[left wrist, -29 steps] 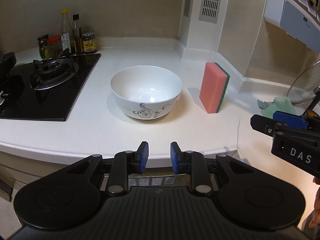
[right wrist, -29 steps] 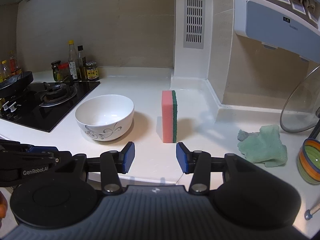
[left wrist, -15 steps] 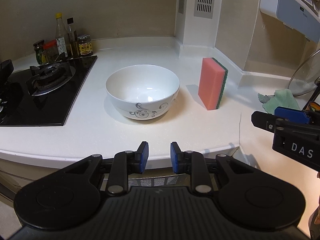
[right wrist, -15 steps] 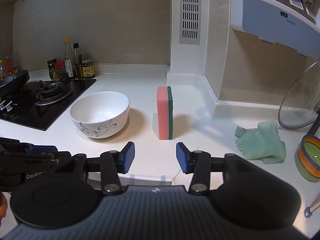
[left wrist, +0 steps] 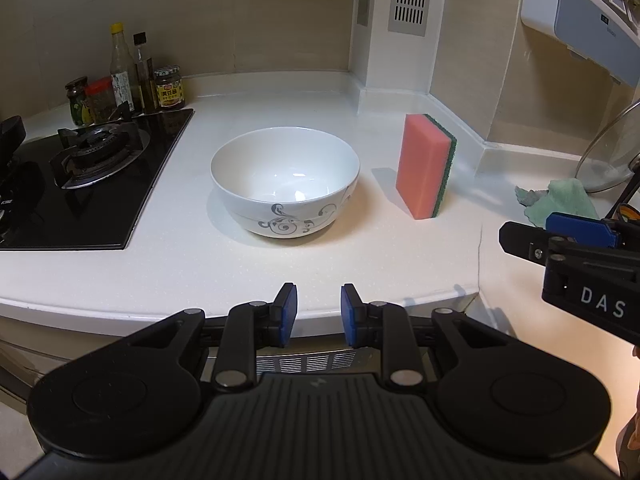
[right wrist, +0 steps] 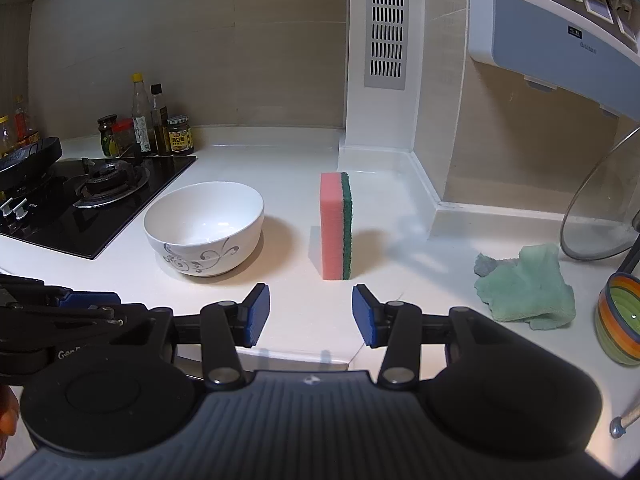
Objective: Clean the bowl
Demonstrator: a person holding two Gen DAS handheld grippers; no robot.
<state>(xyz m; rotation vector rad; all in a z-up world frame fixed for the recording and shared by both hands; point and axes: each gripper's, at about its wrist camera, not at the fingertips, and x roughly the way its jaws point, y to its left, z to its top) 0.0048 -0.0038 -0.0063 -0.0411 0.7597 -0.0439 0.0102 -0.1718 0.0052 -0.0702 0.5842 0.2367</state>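
Each camera sits behind its tool at the bench (left wrist: 320,268) edge, facing the back wall, angled downward. Both views share the bowl (left wrist: 285,182) and sponge (right wrist: 336,226), near.

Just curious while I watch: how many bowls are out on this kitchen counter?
2. A white bowl sits beside the stove, left of the upright sponge. A striped bowl sits at the far right edge, cut off by the picture; others may be hidden.

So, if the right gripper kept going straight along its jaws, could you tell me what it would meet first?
Most likely the sponge, standing on edge on the countertop almost dead ahead of the open right gripper; depth is hard to judge.
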